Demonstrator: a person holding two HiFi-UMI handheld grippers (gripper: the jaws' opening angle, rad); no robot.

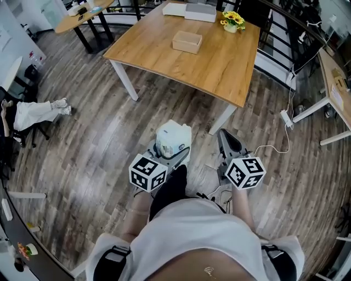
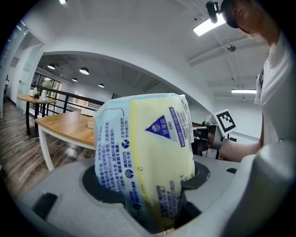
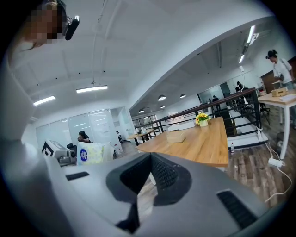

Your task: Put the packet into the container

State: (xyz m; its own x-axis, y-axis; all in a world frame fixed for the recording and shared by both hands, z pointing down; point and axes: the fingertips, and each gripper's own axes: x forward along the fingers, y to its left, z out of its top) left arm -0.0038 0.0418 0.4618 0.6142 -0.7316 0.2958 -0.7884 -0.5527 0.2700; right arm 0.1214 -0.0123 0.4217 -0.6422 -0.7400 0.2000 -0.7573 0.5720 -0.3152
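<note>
Over plank floor (image 1: 98, 142): left gripper (image 1: 170, 155) is gripping packet (image 1: 174, 137).
Desk (image 1: 219, 63): is bearing container (image 1: 187, 41).
Right gripper (image 1: 225, 136): jaws seemingly meeting, empty.

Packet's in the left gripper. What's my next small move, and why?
Probably carry it forward to the wooden table: the left gripper is clamped on the packet, while the cardboard container sits on the tabletop, well ahead across the floor.

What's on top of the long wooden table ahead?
A shallow tan cardboard box, a pot of yellow flowers and two flat pale boxes at the far edge. The cardboard box's inside cannot be made out.
</note>
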